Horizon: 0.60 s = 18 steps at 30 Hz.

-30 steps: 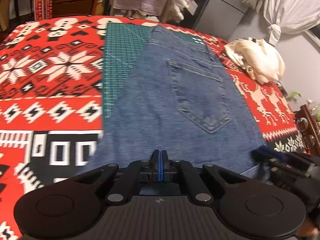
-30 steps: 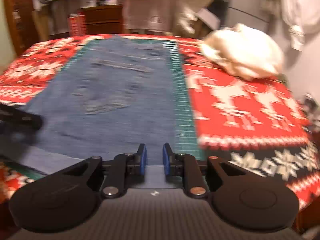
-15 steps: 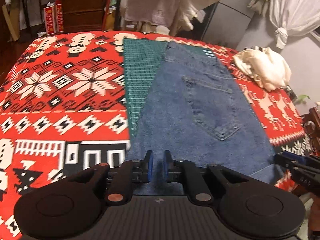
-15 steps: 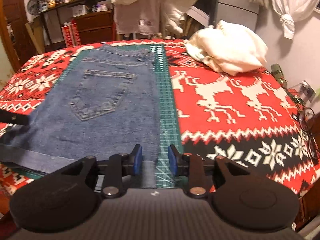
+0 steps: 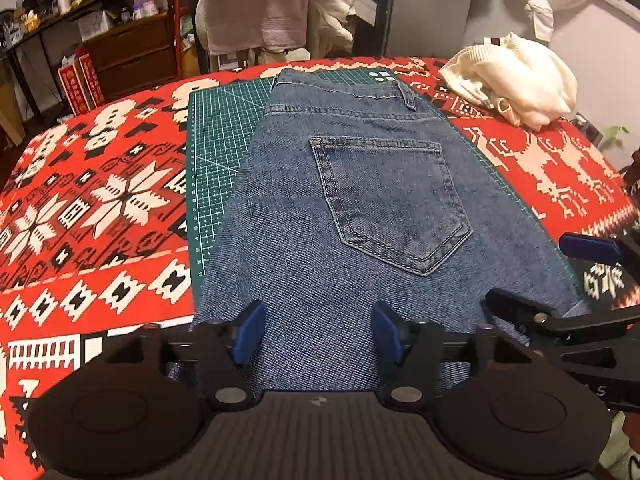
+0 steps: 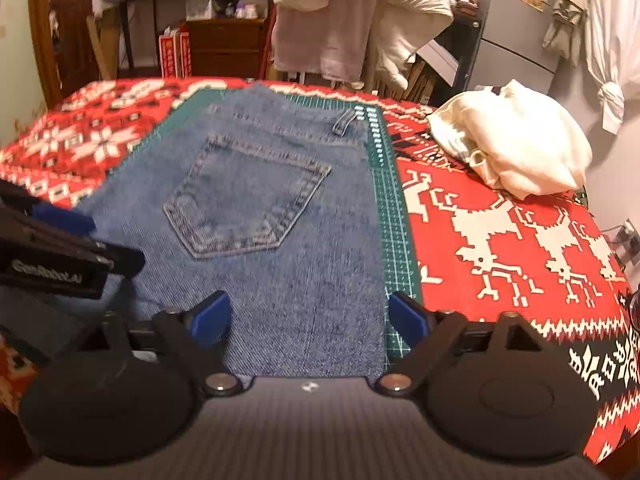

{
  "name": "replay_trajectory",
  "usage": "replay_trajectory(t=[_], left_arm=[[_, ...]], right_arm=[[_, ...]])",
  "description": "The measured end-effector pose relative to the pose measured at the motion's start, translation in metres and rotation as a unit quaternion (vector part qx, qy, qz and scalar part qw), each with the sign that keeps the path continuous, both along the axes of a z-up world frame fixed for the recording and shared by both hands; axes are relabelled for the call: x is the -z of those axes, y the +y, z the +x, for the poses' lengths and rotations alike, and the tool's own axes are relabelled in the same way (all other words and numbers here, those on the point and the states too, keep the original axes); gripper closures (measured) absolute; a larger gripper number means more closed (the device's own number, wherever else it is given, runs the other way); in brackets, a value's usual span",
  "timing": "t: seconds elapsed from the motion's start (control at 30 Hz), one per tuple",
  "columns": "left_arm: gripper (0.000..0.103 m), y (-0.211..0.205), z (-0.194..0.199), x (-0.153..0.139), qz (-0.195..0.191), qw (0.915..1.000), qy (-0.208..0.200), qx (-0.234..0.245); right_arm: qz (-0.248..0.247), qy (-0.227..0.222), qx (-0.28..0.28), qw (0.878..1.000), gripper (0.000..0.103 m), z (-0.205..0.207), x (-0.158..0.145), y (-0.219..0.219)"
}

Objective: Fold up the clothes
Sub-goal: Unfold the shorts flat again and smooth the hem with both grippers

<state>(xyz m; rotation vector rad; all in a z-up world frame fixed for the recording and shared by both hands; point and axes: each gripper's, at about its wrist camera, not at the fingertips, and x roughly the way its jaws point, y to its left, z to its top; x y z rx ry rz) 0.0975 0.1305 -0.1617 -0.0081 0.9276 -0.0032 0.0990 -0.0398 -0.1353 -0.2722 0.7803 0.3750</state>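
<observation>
Jeans (image 5: 360, 208) lie flat on the green mat (image 5: 216, 140) over the bench, long axis running straight ahead of both grippers, near edge between the spread, empty fingers of left (image 5: 318, 338) and right (image 6: 308, 318), neither clearly nearer.

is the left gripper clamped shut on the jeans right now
No, the left gripper is open, its two blue fingertips spread wide apart above the jeans with denim showing between them.

2 close wrist views, shared jeans (image 5: 360, 208)
</observation>
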Motion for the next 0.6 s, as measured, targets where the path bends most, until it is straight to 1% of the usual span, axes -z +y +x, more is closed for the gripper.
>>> replay_trajectory(t=[0.03, 0.1, 0.13, 0.2, 0.23, 0.27, 0.3, 0.4, 0.6], left_arm=[[0.034, 0.000, 0.000, 0.001, 0.003, 1.0000, -0.001, 0.000], [0.023, -0.001, 0.000, 0.003, 0.008, 1.0000, -0.003, -0.002], [0.020, -0.001, 0.001, 0.004, 0.011, 0.9999, -0.002, -0.005], [0.014, -0.004, 0.000, 0.006, 0.018, 0.9998, -0.006, -0.006], [0.012, -0.005, 0.000, 0.007, 0.025, 0.9996, -0.008, -0.007], [0.005, -0.006, -0.001, 0.008, 0.033, 0.9994, -0.011, -0.008], [0.000, -0.005, 0.000, 0.009, 0.032, 0.9994, -0.010, -0.012], [0.000, 0.002, 0.002, 0.012, 0.017, 0.9995, -0.005, -0.025], [0.000, 0.001, 0.001, 0.012, 0.019, 0.9994, -0.010, -0.026]], right_arm=[[-0.003, 0.003, -0.001, 1.000, 0.008, 0.001, 0.004, 0.001], [-0.002, 0.006, 0.001, 1.000, 0.004, 0.001, 0.007, -0.001], [0.000, 0.007, 0.003, 1.000, 0.001, 0.001, 0.008, -0.002], [0.005, 0.009, 0.008, 1.000, 0.001, 0.002, 0.010, -0.004], [0.008, 0.011, 0.010, 1.000, 0.001, 0.002, 0.011, -0.005], [0.010, 0.012, 0.013, 1.000, 0.001, 0.002, 0.012, -0.006], [0.013, 0.013, 0.015, 1.000, 0.001, 0.002, 0.013, -0.007], [0.021, 0.015, 0.019, 0.999, 0.000, 0.003, 0.014, -0.009], [0.045, 0.027, 0.041, 0.998, 0.000, 0.004, 0.017, -0.016]])
